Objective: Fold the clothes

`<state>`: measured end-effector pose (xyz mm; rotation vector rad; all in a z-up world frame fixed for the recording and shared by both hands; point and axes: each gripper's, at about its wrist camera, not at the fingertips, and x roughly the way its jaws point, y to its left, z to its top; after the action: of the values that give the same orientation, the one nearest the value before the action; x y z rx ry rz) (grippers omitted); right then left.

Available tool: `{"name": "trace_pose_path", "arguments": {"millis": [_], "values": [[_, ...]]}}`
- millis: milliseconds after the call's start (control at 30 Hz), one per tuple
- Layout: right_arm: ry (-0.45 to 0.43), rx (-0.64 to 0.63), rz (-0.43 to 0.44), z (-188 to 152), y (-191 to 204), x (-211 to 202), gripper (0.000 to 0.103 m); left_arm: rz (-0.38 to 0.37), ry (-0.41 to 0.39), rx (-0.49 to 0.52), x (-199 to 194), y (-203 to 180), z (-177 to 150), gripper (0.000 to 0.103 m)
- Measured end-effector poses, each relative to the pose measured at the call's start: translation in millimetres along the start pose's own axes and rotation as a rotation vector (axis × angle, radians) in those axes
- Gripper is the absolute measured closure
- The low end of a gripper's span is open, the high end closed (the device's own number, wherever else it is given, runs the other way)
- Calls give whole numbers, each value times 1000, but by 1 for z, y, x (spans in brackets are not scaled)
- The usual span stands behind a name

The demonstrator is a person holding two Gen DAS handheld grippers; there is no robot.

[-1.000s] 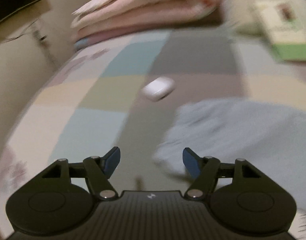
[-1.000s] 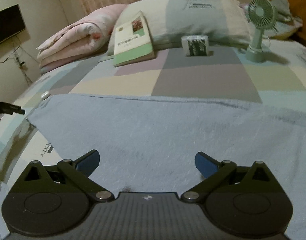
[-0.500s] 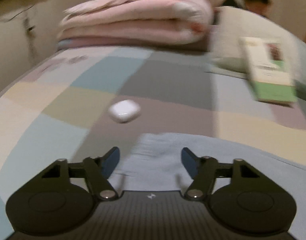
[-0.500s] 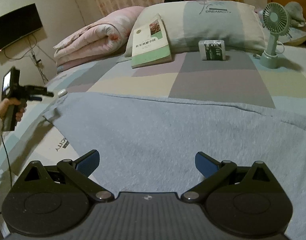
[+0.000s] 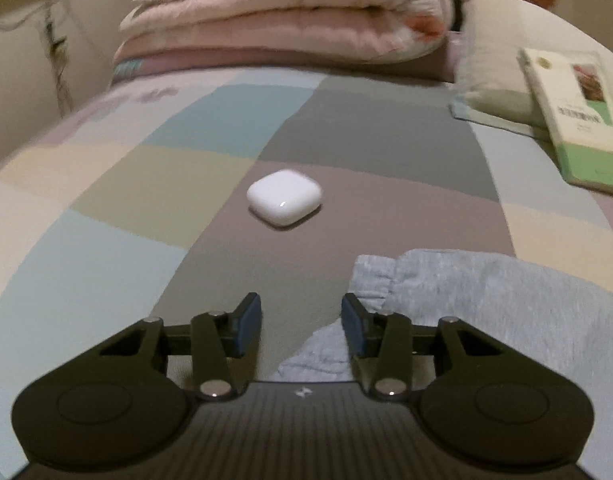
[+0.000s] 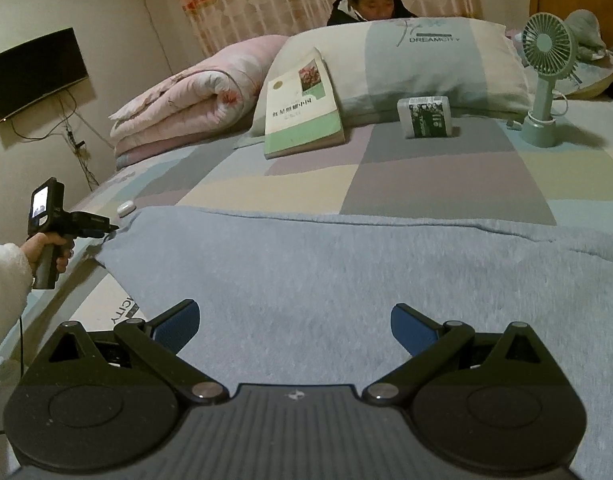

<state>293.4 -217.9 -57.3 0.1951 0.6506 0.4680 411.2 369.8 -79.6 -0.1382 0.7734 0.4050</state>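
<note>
I've brought my left gripper (image 5: 302,326) down to the pale blue knit garment's cuffed corner (image 5: 372,280), jaws closing, cloth edge now between the fingers

A garment (image 6: 346,280) lies spread across the bed (image 6: 446,176); beyond it a book (image 6: 302,108) leans on the pillow (image 6: 426,64), a quilt (image 6: 186,108) to its left.
</note>
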Motion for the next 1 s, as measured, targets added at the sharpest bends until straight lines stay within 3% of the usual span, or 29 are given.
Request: {"name": "trace_pose_path", "arguments": {"millis": [167, 333, 433, 533, 567, 667, 800, 900, 1000], "values": [[-23, -14, 11, 2, 2, -4, 0, -53, -46, -45, -8, 3, 12, 58], [-16, -32, 16, 0, 4, 0, 0, -100, 43, 47, 12, -14, 12, 57], [-17, -46, 3, -1, 6, 0, 0, -136, 67, 48, 14, -21, 10, 58], [-22, -57, 7, -1, 7, -1, 0, -99, 45, 177, 8, -43, 7, 66], [-25, -66, 6, -1, 8, -2, 0, -105, 51, 174, 7, -44, 9, 75], [-27, -104, -3, -2, 13, -3, 0, -72, 2, 204, -4, -51, 16, 78], [-26, -124, 12, -3, 16, -4, 0, -46, -127, 211, -27, -56, 33, 74], [-23, -125, 19, -3, 17, -3, 0, -11, -157, 165, -32, -54, 47, 64], [-23, -122, 22, -3, 17, -3, 0, 59, -166, 196, -32, -62, 47, 58]]}}
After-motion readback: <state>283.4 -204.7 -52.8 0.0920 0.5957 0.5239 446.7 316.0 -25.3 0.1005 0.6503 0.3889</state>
